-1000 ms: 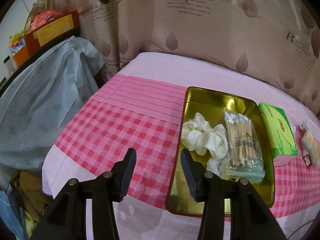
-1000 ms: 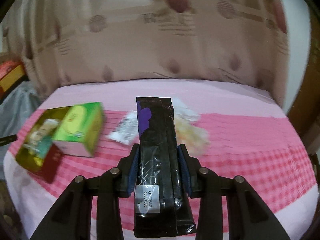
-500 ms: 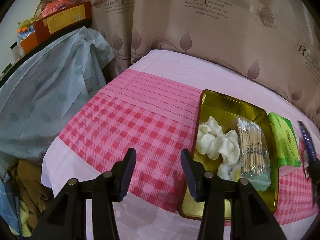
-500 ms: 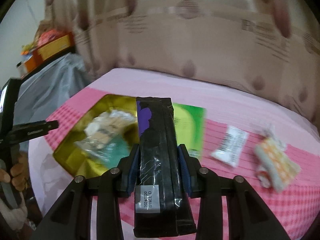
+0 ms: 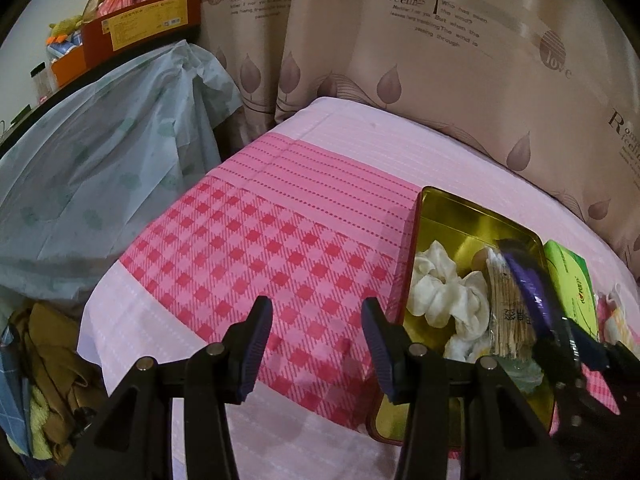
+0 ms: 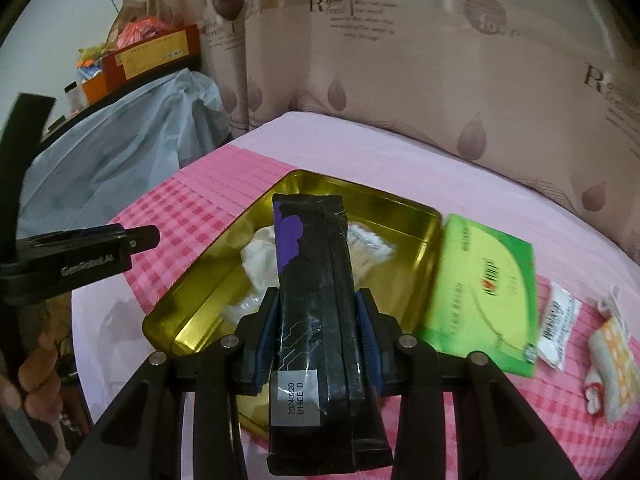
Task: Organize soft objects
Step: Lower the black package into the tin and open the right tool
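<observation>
Two grippers work over a counter (image 5: 320, 152) draped in a pink checked cloth, with a leaf-print curtain (image 5: 440, 60) hanging behind it. On the cloth sits a gold tin tray (image 6: 400, 204), holding a white scrunchie (image 5: 440, 292) and a clear packet of cotton swabs (image 5: 512, 312). Just beside the tray's right edge lies a green tissue pack (image 6: 484, 280), then a small white sachet (image 6: 558, 320) and a folded orange-and-white cloth (image 6: 612, 364) further right. The right gripper (image 6: 316, 336) has its jaws clamped on a long black packet (image 6: 316, 280) with a purple patch and a white date label, held above the tray's contents. The left gripper (image 5: 316, 344) hovers over the checked cloth left of the tray, jaws wide apart and holding nothing.
</observation>
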`<state>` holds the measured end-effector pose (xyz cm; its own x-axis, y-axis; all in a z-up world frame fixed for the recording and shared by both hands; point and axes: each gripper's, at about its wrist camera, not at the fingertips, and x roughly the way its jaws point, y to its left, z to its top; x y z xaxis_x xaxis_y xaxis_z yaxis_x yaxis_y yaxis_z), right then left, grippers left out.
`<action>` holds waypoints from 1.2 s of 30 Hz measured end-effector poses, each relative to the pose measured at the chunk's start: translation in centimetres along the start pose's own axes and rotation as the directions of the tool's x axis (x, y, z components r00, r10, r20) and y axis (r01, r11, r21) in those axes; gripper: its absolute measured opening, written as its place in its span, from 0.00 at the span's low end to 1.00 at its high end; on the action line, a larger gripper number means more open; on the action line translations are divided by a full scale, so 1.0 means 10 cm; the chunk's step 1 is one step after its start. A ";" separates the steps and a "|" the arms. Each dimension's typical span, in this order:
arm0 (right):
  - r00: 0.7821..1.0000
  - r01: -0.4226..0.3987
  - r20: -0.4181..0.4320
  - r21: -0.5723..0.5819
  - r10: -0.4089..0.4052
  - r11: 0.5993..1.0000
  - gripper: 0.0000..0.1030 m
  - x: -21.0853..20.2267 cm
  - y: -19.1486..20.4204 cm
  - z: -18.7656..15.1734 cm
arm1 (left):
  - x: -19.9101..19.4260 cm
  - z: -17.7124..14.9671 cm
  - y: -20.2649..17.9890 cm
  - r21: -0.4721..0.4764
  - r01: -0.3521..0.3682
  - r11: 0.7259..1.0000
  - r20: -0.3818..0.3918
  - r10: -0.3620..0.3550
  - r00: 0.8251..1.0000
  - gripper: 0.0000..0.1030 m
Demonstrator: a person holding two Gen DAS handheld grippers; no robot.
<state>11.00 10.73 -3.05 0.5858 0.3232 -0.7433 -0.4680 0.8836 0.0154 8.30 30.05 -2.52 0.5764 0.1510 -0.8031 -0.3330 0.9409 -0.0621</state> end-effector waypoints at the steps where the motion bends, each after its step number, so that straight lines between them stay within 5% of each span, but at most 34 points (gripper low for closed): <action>1: 1.000 -0.001 -0.004 -0.004 0.001 1.000 0.33 0.05 0.02 0.01 | 0.00 0.00 0.00 0.000 0.001 1.000 -0.003 -0.001 1.000 0.46; 16: 0.999 0.016 -0.046 -0.012 -0.017 1.000 0.39 0.38 0.06 0.01 | 0.02 0.00 -0.02 0.007 0.017 1.000 -0.023 -0.016 1.000 0.46; 23: 1.000 -0.021 -0.008 0.008 0.021 1.000 0.62 0.19 0.04 0.00 | 0.03 -0.02 -0.07 0.018 0.011 1.000 -0.021 -0.011 1.000 0.46; 30: 0.999 -0.024 0.050 0.044 0.022 0.999 0.67 -0.16 -0.13 -0.04 | 0.04 -0.03 -0.09 0.029 0.006 1.000 -0.019 -0.005 1.000 0.46; 36: 0.994 0.067 0.079 0.083 -0.073 0.994 0.68 -0.46 -0.59 -0.20 | 0.02 -0.04 -0.11 0.040 -0.001 0.999 -0.007 0.001 1.000 0.46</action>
<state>9.74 3.38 -1.10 0.6692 0.2833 -0.6869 -0.3712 0.9283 0.0212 8.48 28.95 -2.82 0.5705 0.1501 -0.8075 -0.3035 0.9521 -0.0374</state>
